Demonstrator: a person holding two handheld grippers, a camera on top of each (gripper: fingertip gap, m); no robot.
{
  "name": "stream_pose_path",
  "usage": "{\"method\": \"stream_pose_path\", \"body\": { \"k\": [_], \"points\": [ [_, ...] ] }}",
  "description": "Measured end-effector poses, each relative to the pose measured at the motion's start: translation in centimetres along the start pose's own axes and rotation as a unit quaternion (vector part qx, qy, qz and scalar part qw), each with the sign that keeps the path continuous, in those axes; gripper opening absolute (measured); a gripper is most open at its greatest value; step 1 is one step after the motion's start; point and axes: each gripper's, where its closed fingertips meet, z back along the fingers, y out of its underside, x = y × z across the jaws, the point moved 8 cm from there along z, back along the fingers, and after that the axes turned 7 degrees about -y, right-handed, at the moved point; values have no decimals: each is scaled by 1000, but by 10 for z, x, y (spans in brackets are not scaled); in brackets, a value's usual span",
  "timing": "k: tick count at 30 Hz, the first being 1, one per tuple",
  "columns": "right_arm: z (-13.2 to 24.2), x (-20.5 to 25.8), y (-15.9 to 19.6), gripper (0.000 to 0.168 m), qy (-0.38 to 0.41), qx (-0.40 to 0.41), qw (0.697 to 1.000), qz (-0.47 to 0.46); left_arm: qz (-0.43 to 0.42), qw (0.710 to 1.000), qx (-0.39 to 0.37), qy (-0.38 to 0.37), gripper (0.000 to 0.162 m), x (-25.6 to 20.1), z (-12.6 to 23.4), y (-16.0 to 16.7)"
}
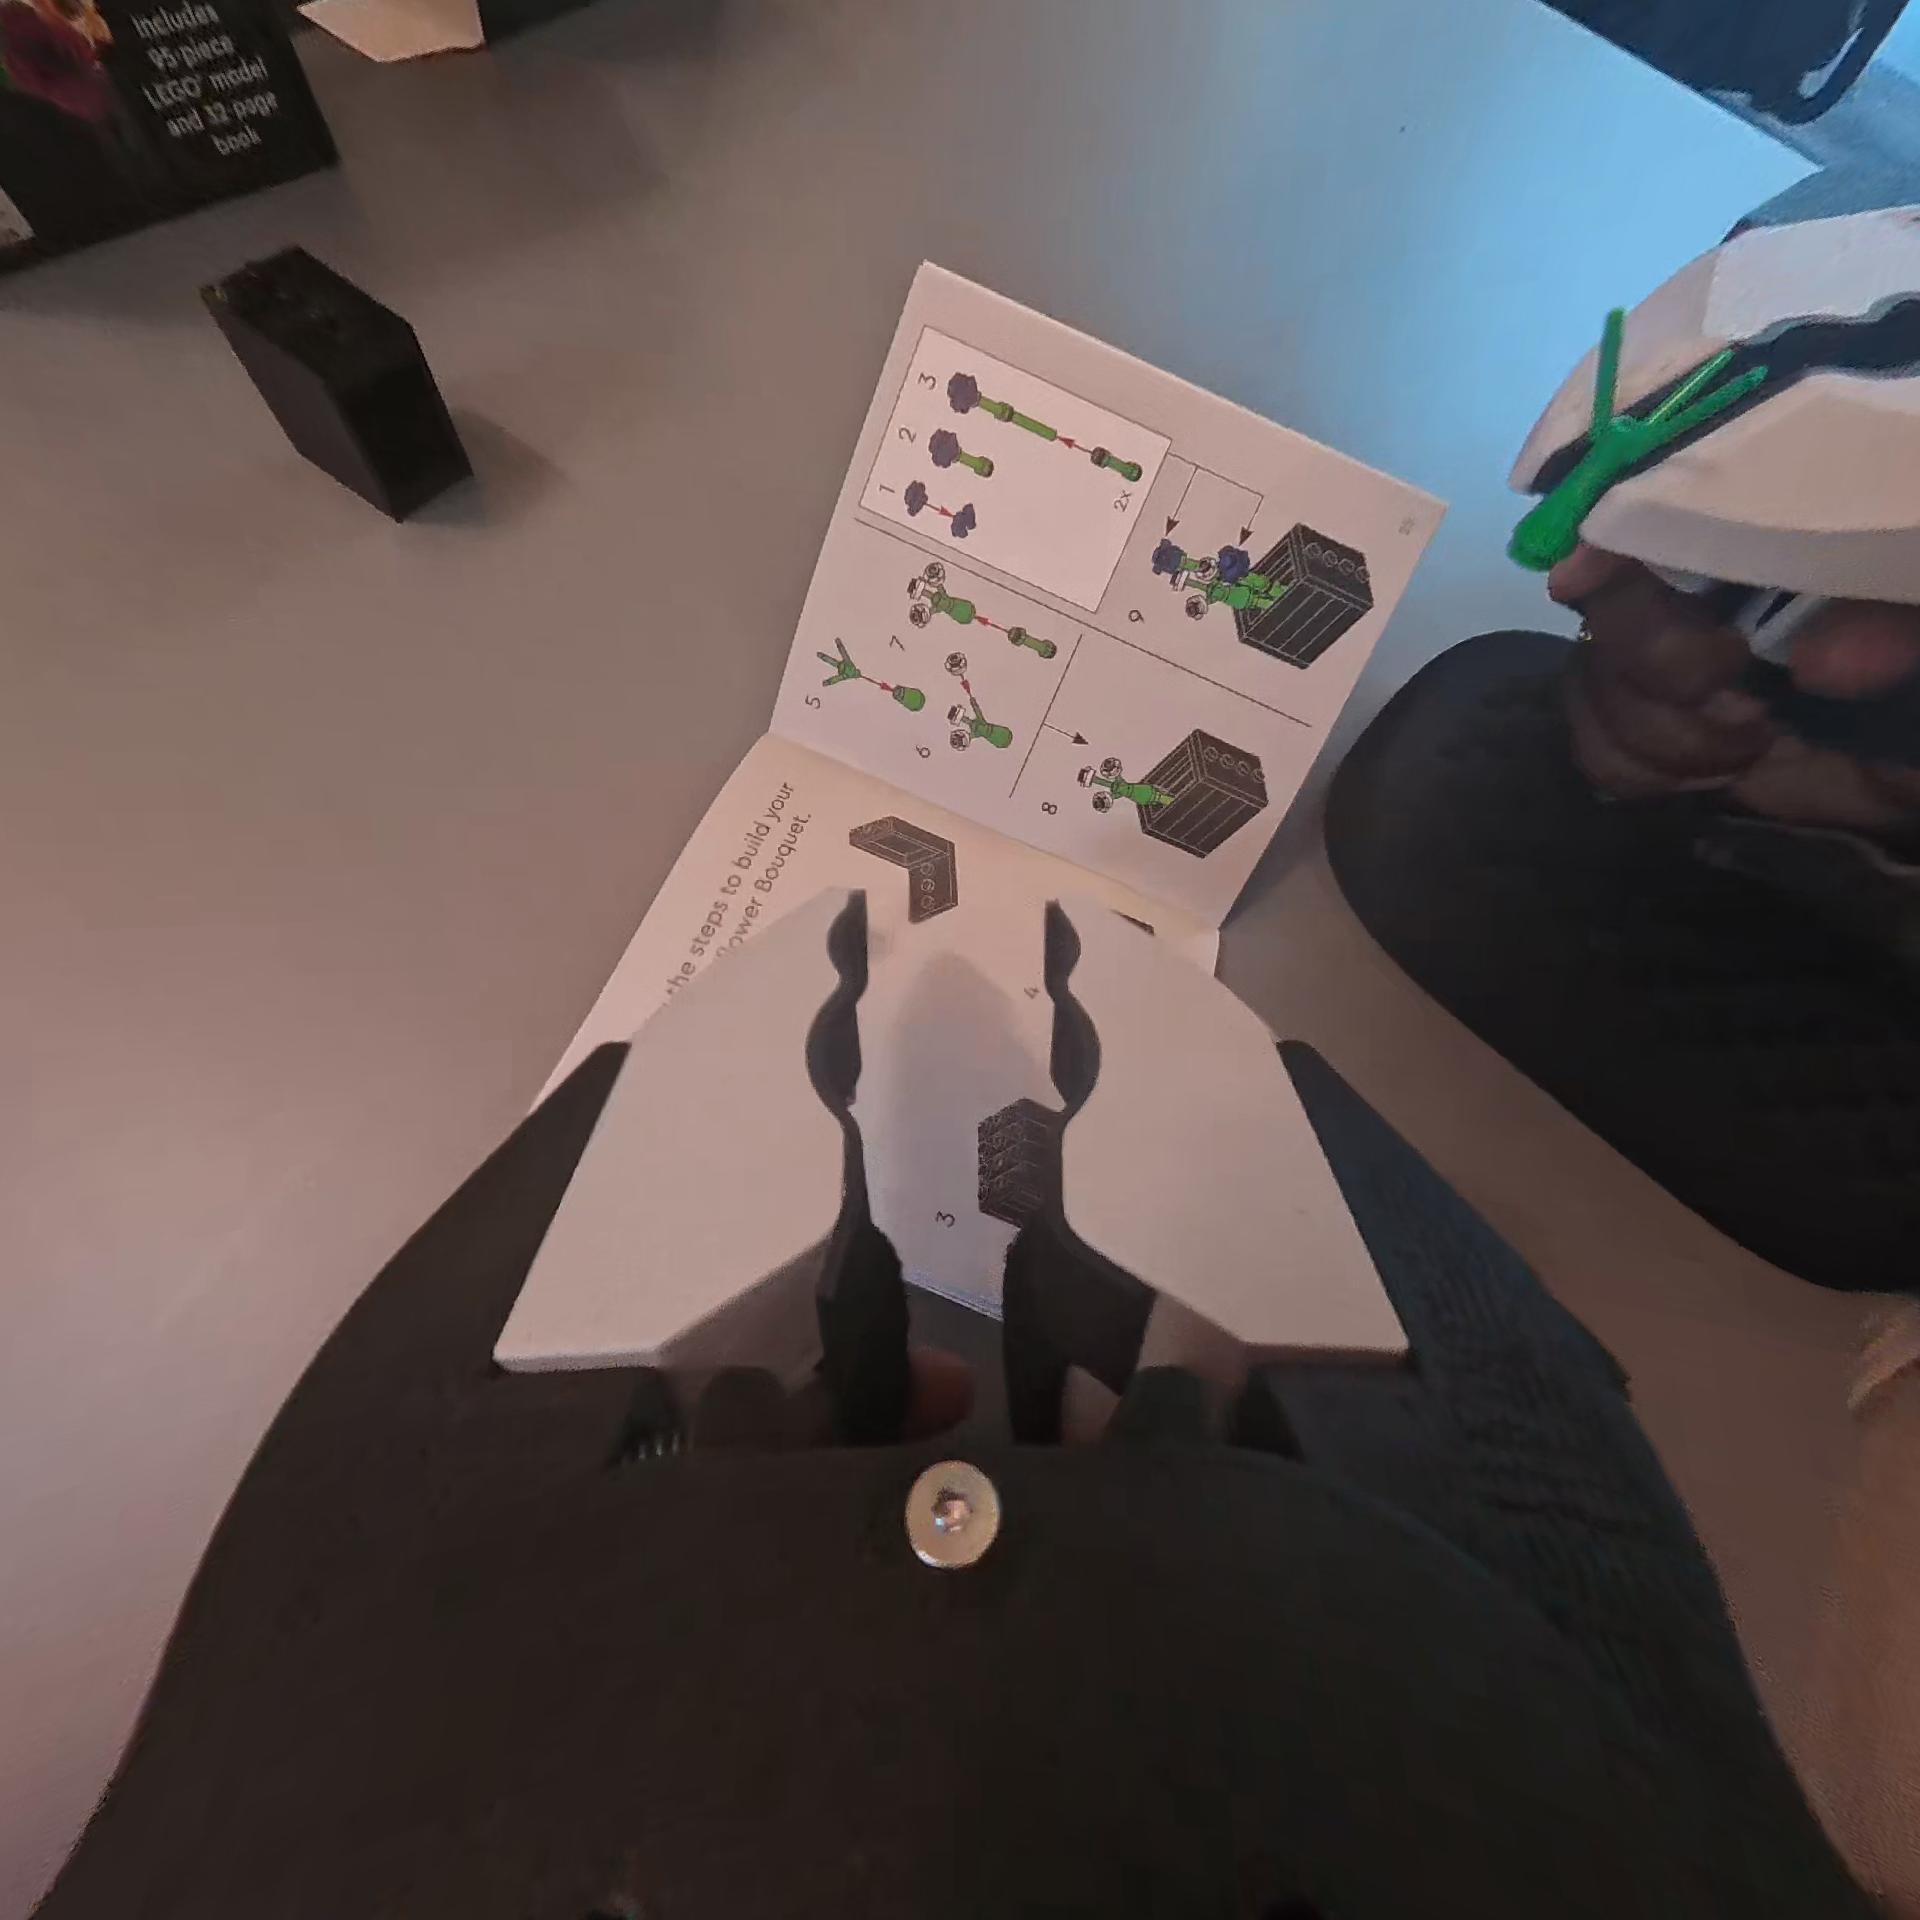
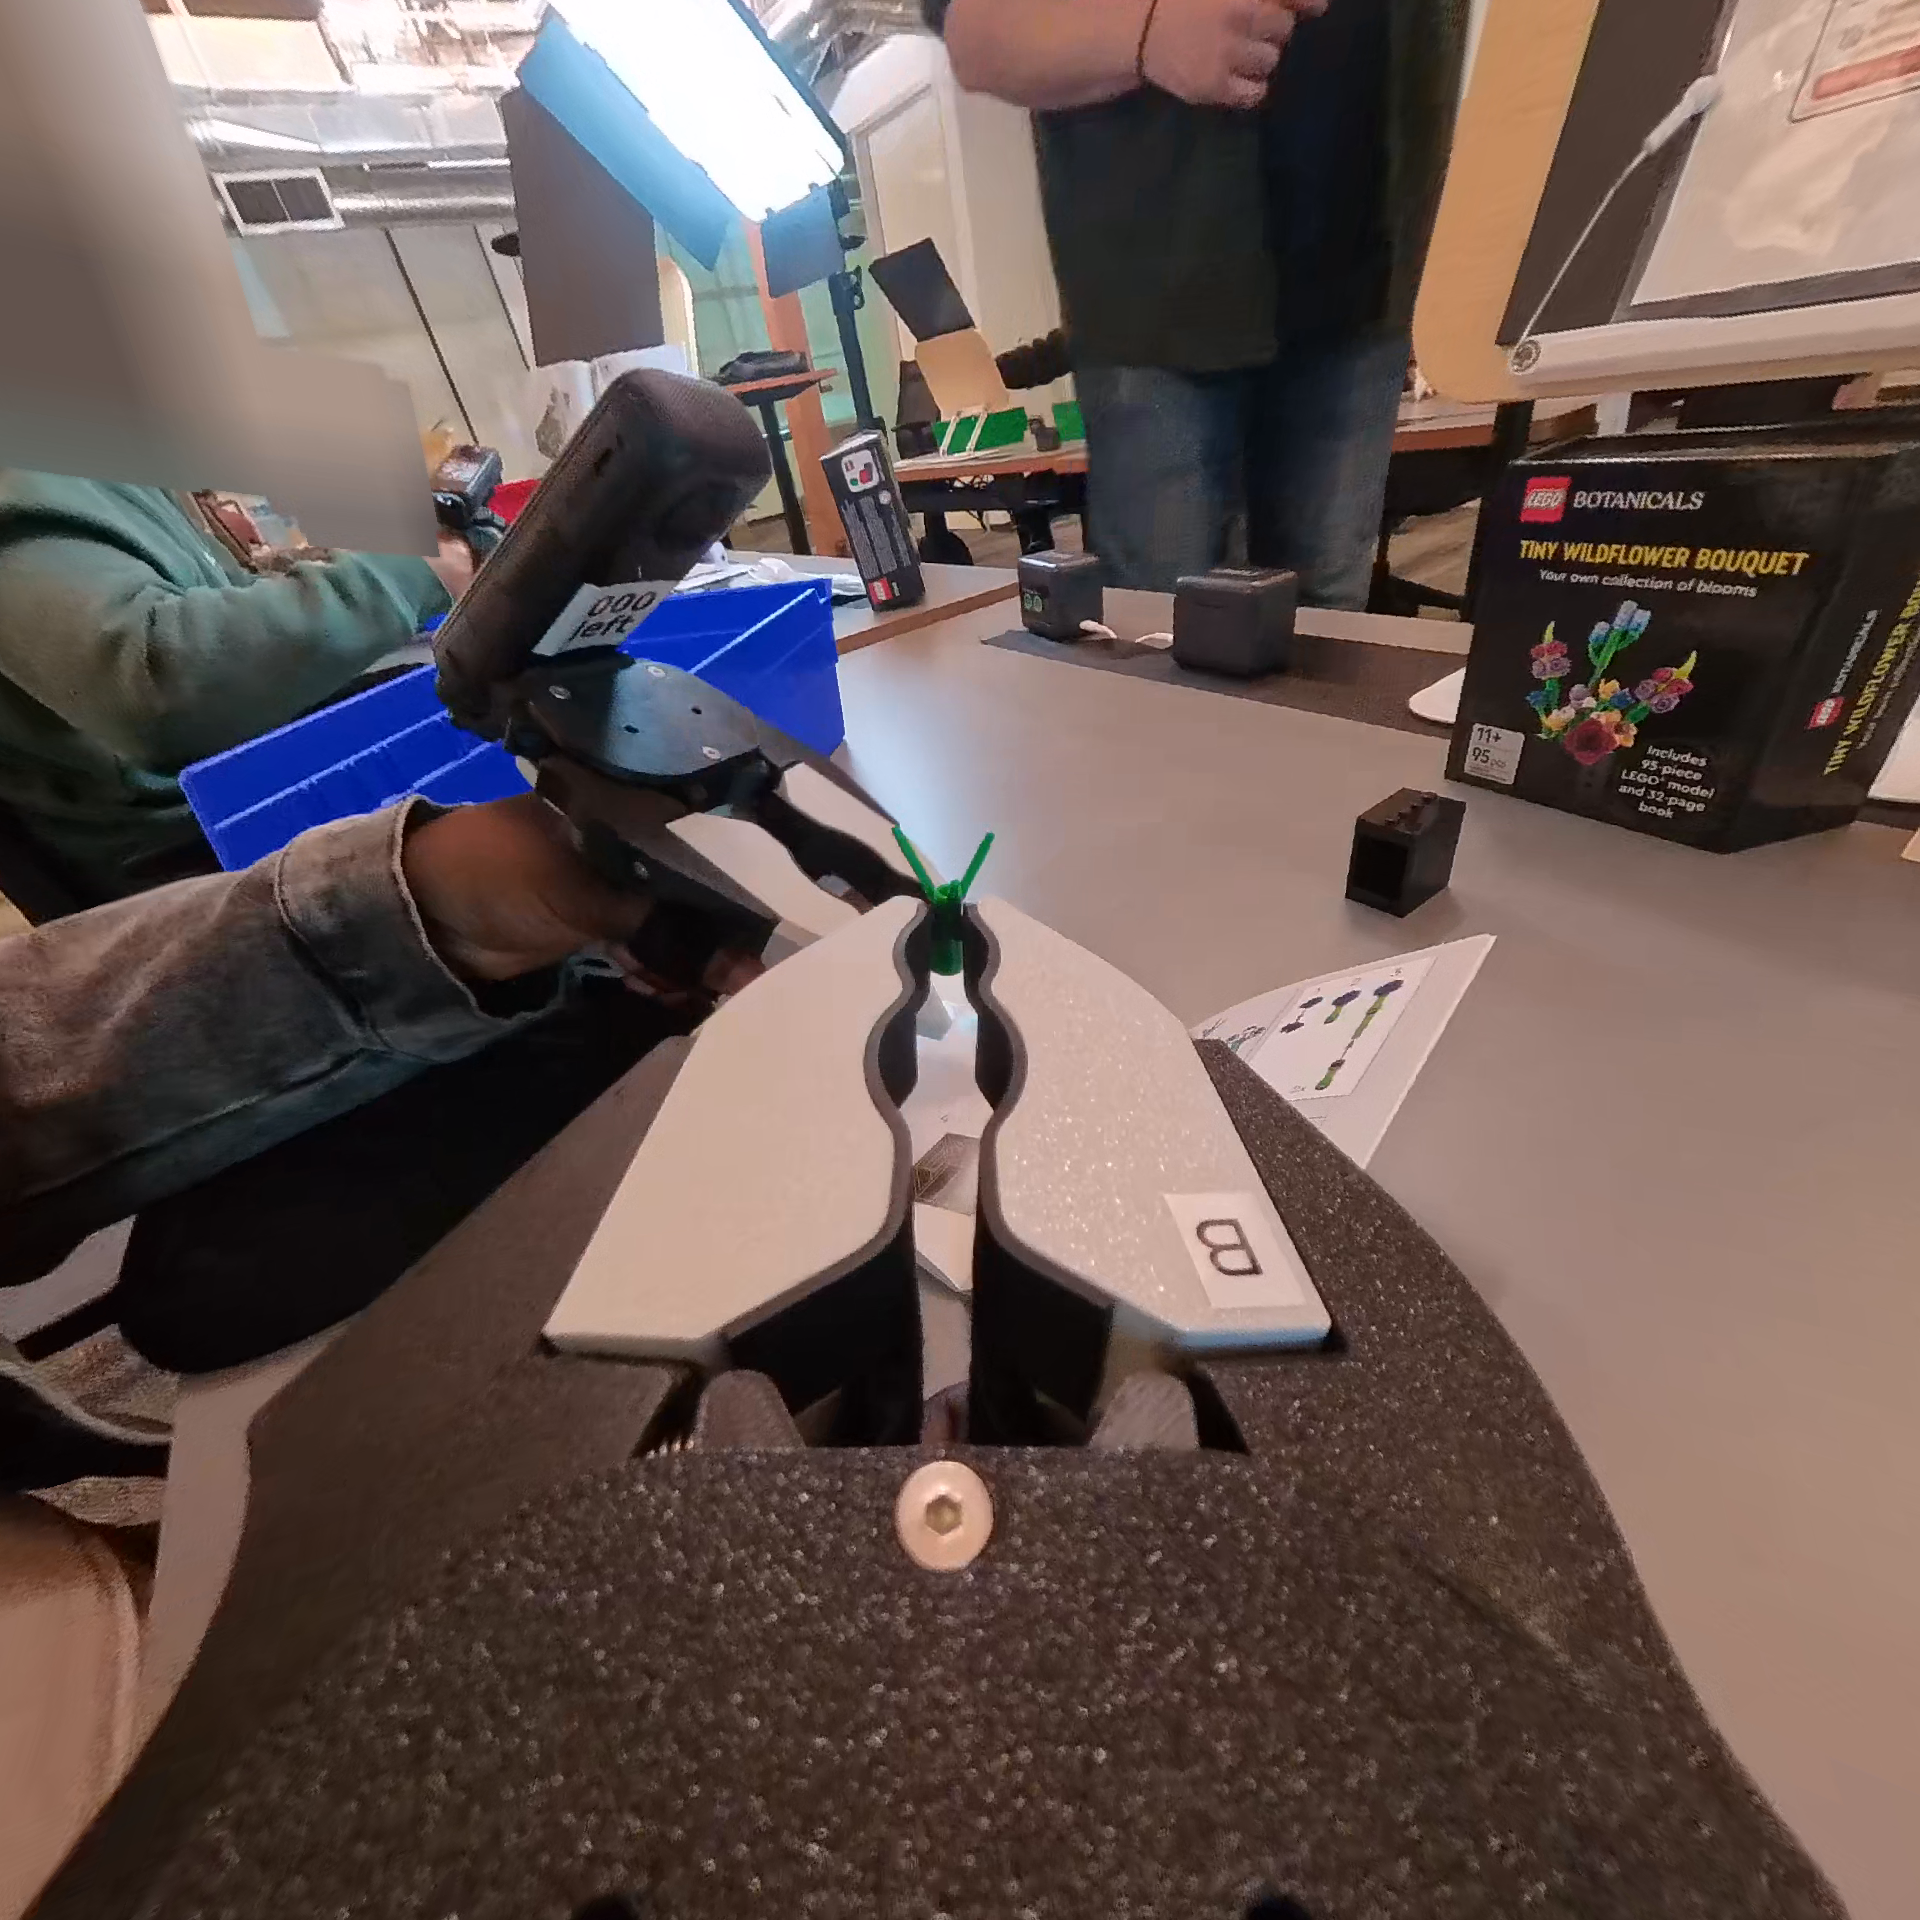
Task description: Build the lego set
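Observation:
My right gripper is shut on a small green stem piece with three thin prongs pointing up, held above the table. In the left wrist view that stem sticks out sideways from the right gripper's white fingers at the right edge. My left gripper is open and empty, hovering over the open instruction booklet. A black brick box stands on the grey table to the far left; it also shows in the right wrist view.
The black set carton stands at the back of the table. A blue bin sits behind the hand-held left gripper's black body. Two grey cubes lie on a dark mat. A person stands beyond the table. Spacing between my two grippers at the tips: around 10 cm.

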Motion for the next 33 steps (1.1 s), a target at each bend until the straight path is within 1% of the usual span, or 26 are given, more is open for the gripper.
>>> {"method": "stream_pose_path", "body": {
  "k": [3,5,8,12,15,18,23,33],
  "points": [
    [0,1,0,4,8,1,1000,7,-6,1000,-7,-1,34,1,0,1],
    [-1,0,1,4,11,4,1000,6,-4,1000,-12,1,39,1,1,0],
    [-2,0,1,4,22,14,1000,11,-11,999,-33,3,42,1,5,-1],
    [-15,-3,6,4,43,81,996,-1,-31,998,-61,0,43,-2,12,-4],
    [-25,-9,8,5,67,122,990,0,-49,996,-69,-16,46,-3,18,-3],
    [-36,-19,14,4,86,163,983,-24,-41,996,-80,-20,47,-1,20,-1],
    [-47,-29,26,5,117,231,965,-34,-29,996,-87,-24,48,2,22,0],
    [-46,-31,28,5,126,230,964,-41,-20,995,-96,-20,48,4,22,1]
  ]
}}
